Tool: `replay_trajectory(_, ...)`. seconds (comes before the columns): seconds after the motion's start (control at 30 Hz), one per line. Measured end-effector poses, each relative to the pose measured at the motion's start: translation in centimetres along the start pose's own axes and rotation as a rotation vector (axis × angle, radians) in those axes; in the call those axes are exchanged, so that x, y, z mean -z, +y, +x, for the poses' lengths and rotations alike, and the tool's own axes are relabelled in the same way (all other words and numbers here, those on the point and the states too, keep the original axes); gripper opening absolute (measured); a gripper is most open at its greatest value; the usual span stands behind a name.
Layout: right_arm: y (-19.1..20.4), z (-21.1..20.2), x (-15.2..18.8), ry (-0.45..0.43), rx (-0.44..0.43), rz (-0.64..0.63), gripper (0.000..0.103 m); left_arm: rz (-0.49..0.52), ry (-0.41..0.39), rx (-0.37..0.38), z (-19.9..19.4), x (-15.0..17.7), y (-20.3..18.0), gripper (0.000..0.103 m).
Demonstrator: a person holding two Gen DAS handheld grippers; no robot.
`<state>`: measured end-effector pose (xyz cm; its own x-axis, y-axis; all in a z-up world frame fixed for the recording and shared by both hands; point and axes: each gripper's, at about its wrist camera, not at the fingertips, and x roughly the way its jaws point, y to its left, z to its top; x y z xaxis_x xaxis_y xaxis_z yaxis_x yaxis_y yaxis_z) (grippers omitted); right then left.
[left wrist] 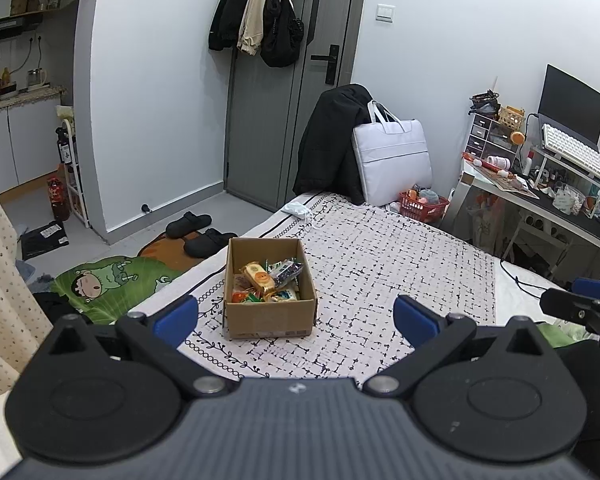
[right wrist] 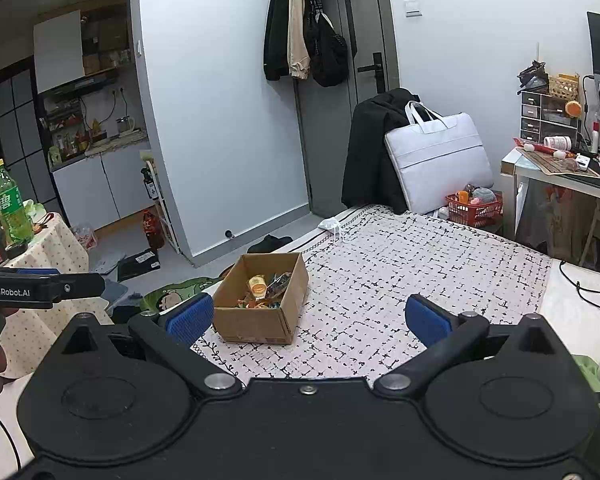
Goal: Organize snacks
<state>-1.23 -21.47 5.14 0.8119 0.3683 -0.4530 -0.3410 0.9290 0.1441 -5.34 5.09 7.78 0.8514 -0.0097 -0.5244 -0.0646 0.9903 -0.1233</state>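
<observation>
An open cardboard box [left wrist: 269, 322] sits on the patterned bed cover, holding several wrapped snacks [left wrist: 268, 278]. It also shows in the right wrist view [right wrist: 252, 324] with the snacks [right wrist: 264, 290] inside. My left gripper [left wrist: 296, 318] is open and empty, just in front of the box. My right gripper [right wrist: 310, 316] is open and empty, to the right of the box and a little back from it. Each gripper shows at the edge of the other's view.
The bed cover [left wrist: 380, 264] stretches to the right of the box. A white face mask [left wrist: 298, 210] lies at the far end, by a white bag [left wrist: 394, 160] and a black coat. A desk [left wrist: 540, 200] stands at the right. A small table with a green bottle [right wrist: 10, 208] is at the left.
</observation>
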Motion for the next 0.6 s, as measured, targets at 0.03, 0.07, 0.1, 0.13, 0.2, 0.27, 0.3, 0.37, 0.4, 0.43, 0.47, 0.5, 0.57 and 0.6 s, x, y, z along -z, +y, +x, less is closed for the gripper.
replay_trajectory(0.03, 0.00, -0.02, 0.00, -0.001, 0.001, 0.001, 0.103, 0.001, -0.001, -0.001, 0.00, 0.00, 0.00, 0.103)
replay_trajectory(0.07, -0.03, -0.05, 0.00, -0.001, 0.001, 0.002, 0.103, 0.002, -0.002, -0.001, -0.02, -0.01, 0.00, 0.103)
replay_trajectory(0.1, -0.08, -0.02, 0.05, -0.001, 0.001, 0.003, 0.103, 0.003, -0.002, -0.001, -0.03, -0.02, 0.02, 0.103)
replay_trajectory(0.13, -0.07, -0.03, 0.05, -0.001, 0.001, 0.003, 0.103, 0.002, -0.002, -0.001, -0.01, -0.02, 0.05, 0.103)
replay_trajectory(0.2, -0.08, -0.03, 0.04, -0.001, 0.002, 0.002, 0.103, 0.003, -0.002, -0.002, -0.02, -0.02, 0.03, 0.103)
replay_trajectory(0.27, -0.07, -0.04, 0.01, 0.000, 0.001, 0.002, 0.103, 0.003, -0.003, 0.000, -0.02, -0.03, 0.05, 0.103)
replay_trajectory(0.3, -0.06, -0.05, 0.03, -0.001, 0.002, 0.002, 0.103, 0.002, -0.003, -0.001, -0.01, -0.01, 0.02, 0.103)
replay_trajectory(0.37, -0.05, -0.03, 0.05, -0.001, 0.001, 0.000, 0.103, 0.001, -0.003, -0.002, -0.02, -0.01, 0.02, 0.103)
replay_trajectory(0.4, -0.04, -0.03, 0.06, -0.001, 0.001, -0.002, 0.103, 0.002, -0.002, -0.002, -0.01, 0.00, 0.00, 0.103)
replay_trajectory(0.43, -0.01, -0.04, 0.07, -0.001, 0.001, -0.003, 0.103, 0.003, -0.002, -0.002, -0.01, -0.01, 0.01, 0.103)
replay_trajectory(0.47, 0.00, -0.03, 0.07, -0.001, 0.001, -0.004, 0.103, 0.002, -0.002, -0.002, -0.02, 0.02, 0.01, 0.103)
replay_trajectory(0.5, 0.01, -0.02, 0.07, 0.000, 0.001, -0.004, 0.103, 0.001, -0.002, -0.003, -0.04, 0.01, 0.03, 0.103)
replay_trajectory(0.57, 0.01, -0.06, 0.07, 0.001, 0.002, -0.003, 0.103, 0.002, -0.002, -0.003, -0.07, -0.03, 0.01, 0.103)
replay_trajectory(0.6, -0.01, -0.08, 0.06, 0.001, 0.002, -0.003, 0.103, 0.003, -0.003, -0.003, -0.06, -0.03, 0.01, 0.103)
